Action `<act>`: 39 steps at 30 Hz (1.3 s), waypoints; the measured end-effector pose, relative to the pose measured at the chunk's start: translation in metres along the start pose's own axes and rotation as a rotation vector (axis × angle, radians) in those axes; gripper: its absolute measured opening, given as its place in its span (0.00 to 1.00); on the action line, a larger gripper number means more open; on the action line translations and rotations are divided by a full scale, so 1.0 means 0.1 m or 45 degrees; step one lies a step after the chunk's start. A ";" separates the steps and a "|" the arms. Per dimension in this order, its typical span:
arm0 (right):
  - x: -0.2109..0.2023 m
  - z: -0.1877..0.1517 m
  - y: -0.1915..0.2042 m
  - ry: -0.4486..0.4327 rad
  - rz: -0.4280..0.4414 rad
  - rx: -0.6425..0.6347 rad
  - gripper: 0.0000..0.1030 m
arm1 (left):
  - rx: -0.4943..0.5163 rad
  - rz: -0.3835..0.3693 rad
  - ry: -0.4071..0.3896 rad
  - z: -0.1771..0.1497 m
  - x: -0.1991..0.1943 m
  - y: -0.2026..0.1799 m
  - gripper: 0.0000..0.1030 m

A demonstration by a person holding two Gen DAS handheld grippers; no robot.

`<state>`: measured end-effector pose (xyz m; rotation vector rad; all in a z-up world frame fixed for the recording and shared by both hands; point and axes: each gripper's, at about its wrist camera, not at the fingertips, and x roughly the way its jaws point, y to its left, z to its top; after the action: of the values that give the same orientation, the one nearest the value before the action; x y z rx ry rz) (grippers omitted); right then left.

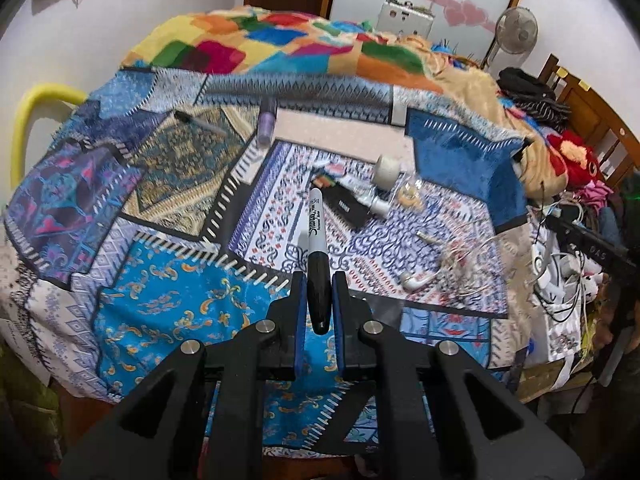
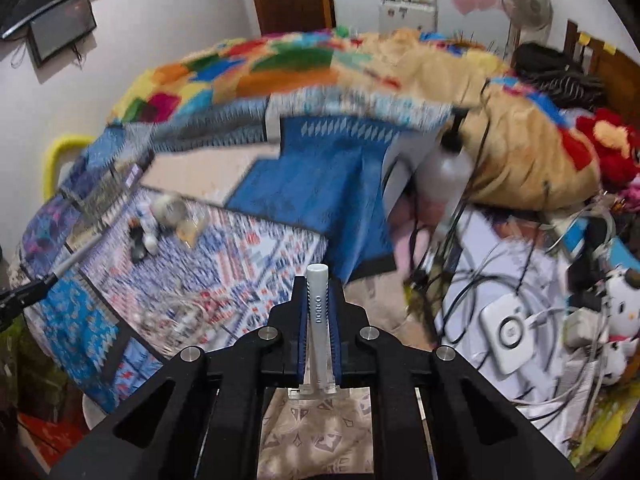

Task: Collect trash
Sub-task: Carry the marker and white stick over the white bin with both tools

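Presently, items as seen from my two grippers over the bed [image 1: 168, 292]:

1. Left gripper [image 1: 319, 280]: my fingers are narrowed tight on a black marker [image 1: 317, 256], lifted off the patchwork cover and pointing toward 12 o'clock. White script runs along its barrel and looks like "Sharpie", though I cannot read it with certainty.

2. Right gripper [image 2: 318, 284]: my fingers clamp a white tube [image 2: 319, 312], upright between the blue pads, its rounded end toward 12 o'clock. Grey lettering on its side; the word begins "po", the rest unclear. A clear flat end shows at 6 o'clock, below the pads.

3. On the bed, left view, at 1 o'clock from the held marker: a black flat box [image 1: 347, 208] with small white print too small to read, a white roll [image 1: 387, 171] just beyond it, and a crumpled clear wrapper [image 1: 410, 194] beside that.

4. At 3 o'clock: white earphones [image 1: 418, 280] with tangled cable.

5. At 11 o'clock, well apart: a second pen [image 1: 199, 122] and a purple bottle [image 1: 265, 128] lying on its side.

6. Right view, at 3 o'clock: a white device [image 2: 508, 334] among cables; this view is blurred elsewhere.
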<state>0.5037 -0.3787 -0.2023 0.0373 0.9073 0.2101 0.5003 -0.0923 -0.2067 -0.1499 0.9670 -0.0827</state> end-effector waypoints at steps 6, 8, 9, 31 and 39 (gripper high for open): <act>-0.59 0.23 0.26 -0.143 0.046 -0.038 0.08 | -0.009 -0.007 -0.096 0.02 -0.52 -0.03 0.11; -0.77 0.29 0.41 -0.186 0.073 -0.058 0.08 | -0.010 -0.006 -0.132 0.00 -0.73 -0.03 0.11; -0.86 0.31 0.49 -0.206 0.085 -0.068 0.08 | -0.011 -0.002 -0.154 -0.02 -0.86 -0.02 0.11; -1.82 -0.19 2.52 -0.295 0.460 -0.334 0.08 | -0.187 0.182 -0.330 -1.13 -2.61 1.03 0.11; -1.64 -0.59 3.35 -0.189 0.554 -0.471 0.08 | -0.284 0.239 -0.269 -1.67 -2.72 1.54 0.11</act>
<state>0.3045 -0.0867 -0.0707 -0.0927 0.6925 0.7678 0.2096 0.0814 -0.1042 -0.2668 0.7734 0.2109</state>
